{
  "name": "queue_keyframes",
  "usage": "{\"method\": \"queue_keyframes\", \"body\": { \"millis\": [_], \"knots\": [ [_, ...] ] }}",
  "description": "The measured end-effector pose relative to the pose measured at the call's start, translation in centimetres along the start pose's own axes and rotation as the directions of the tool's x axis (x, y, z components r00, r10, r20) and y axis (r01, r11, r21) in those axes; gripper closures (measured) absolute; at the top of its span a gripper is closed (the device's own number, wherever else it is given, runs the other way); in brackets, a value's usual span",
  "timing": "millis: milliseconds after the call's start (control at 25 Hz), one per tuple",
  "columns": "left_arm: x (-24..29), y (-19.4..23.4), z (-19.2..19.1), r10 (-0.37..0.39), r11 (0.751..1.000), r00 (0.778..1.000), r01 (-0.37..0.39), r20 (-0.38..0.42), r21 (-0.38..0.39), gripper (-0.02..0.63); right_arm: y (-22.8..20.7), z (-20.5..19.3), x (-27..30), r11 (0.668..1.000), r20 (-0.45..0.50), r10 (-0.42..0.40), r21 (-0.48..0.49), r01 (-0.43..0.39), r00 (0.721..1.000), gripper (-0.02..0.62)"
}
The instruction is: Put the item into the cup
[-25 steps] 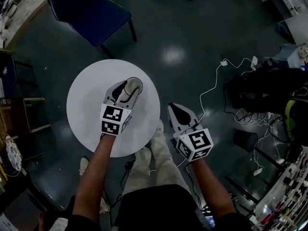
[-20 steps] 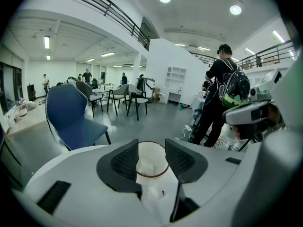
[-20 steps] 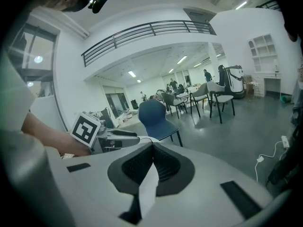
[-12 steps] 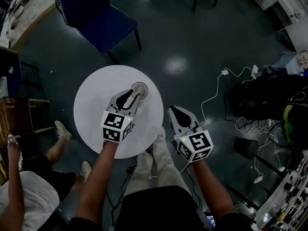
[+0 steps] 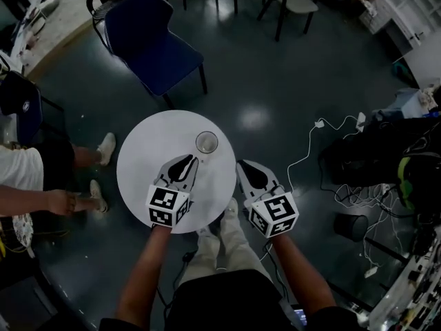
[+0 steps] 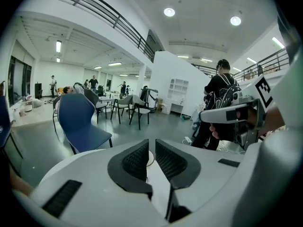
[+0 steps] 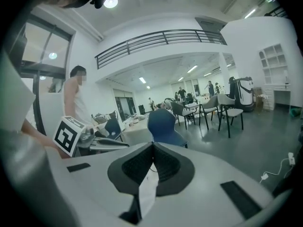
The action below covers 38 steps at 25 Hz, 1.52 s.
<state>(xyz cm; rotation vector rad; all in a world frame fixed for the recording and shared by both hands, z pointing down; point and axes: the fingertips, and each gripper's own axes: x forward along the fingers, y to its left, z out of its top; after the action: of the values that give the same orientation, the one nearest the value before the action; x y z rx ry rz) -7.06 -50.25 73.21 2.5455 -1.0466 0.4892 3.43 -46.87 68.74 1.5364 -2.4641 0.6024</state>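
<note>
While cup (image 5: 207, 142) sits mid-frame on bench (image 5: 138, 164), contents unclear: left tool (image 5: 186, 161) just narrowing, empty; right tool (image 5: 242, 167) pressed together.

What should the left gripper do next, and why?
Probably just draw the left gripper clear and stop. Its jaws have just been closing to a narrow gap with nothing between them, the cup stands apart ahead of it, and no loose item shows on the table.

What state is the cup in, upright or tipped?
Upright: in the head view the cup shows a full round rim, standing on the round white table.
</note>
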Motion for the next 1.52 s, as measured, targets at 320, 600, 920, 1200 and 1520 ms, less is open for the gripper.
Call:
{"method": "queue_keyframes", "body": {
  "millis": [320,600,920,1200,1520],
  "knots": [
    [-6.9,-1.1,3.1,0.020,1.000,0.997,-0.020,0.071,-0.002,0.569,4.8,4.0,-2.4,0.999,0.044,0.015,-0.050,-0.012,0.999,0.580],
    [-12.9,-2.6,5.8,0.016,1.000,0.986,-0.016,0.163,-0.003,0.591,9.5,6.8,-4.7,0.995,0.078,0.034,-0.098,-0.026,0.996,0.580],
    [-20.1,-3.9,7.8,0.004,1.000,0.967,-0.004,0.254,0.000,0.591,15.2,9.9,-7.2,0.987,0.126,0.043,-0.157,-0.022,0.991,0.580],
    [-26.4,-4.5,9.5,-0.028,1.000,0.950,0.026,0.310,0.008,0.591,19.7,12.5,-9.2,0.981,0.168,0.036,-0.192,-0.003,0.985,0.580],
    [-29.6,-4.5,11.0,-0.049,0.998,0.932,0.034,0.360,0.048,0.591,22.4,13.5,-9.2,0.974,0.176,0.047,-0.225,-0.006,0.983,0.580]
  ]
}}
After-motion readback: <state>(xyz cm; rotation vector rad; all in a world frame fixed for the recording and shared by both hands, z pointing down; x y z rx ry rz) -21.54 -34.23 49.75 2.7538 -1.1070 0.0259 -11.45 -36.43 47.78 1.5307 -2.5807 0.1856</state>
